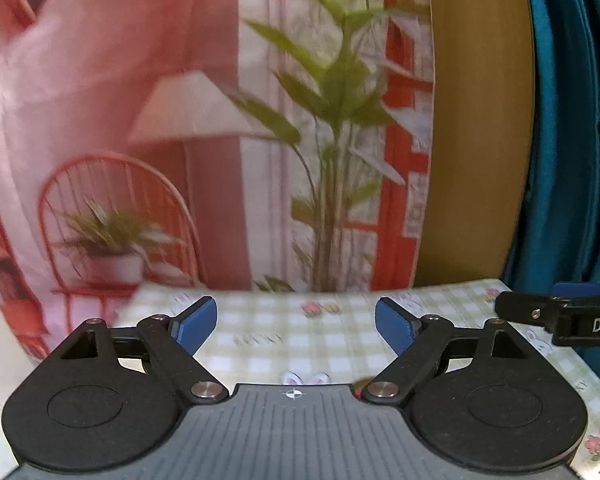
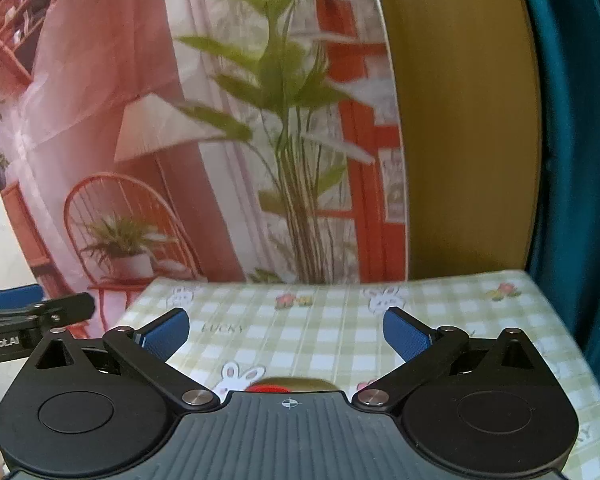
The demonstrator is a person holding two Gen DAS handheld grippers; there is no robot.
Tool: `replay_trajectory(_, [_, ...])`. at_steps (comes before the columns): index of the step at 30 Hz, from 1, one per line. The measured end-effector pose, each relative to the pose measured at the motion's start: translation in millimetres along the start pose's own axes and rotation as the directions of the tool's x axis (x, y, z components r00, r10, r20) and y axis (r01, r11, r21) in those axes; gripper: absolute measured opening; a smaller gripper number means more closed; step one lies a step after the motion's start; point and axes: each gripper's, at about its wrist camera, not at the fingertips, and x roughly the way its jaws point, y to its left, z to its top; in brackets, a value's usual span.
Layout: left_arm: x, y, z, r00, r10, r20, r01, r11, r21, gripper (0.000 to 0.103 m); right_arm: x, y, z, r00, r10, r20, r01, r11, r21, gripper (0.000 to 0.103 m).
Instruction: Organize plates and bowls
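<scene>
Printed backdrop (image 1: 204, 120) w/ teal curtain (image 1: 572, 120) behind table (image 2: 332, 328).

Both wrist views sit low and close over the checked tablecloth (image 1: 300, 340) (image 2: 320, 320), facing the printed backdrop (image 1: 180, 120) (image 2: 180, 120) filling both upper frames.

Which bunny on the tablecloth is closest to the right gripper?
The bunny just ahead of the right gripper, beside the red thing. The other two bunnies sit by the tablecloth's far edge.
</scene>
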Motion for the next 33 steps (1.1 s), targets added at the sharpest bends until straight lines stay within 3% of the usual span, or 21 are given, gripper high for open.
replay_trajectory(4, [-24,-7,12,0.994,0.083,0.072,-0.087,0.995,0.050,0.094,-18,6,10,0.999,-0.002,0.033,0.002,1.000,-0.006,0.103])
replay_trajectory(12, [-52,-1,31,0.996,0.041,0.078,-0.041,0.999,-0.009,0.094,-49,14,27,0.996,-0.018,0.082,0.020,1.000,-0.021,0.103])
replay_trajectory(33, [-70,-4,38,0.993,0.052,0.105,-0.050,0.998,-0.026,0.094,-71,24,45,0.992,-0.023,0.125,0.030,0.998,-0.055,0.103])
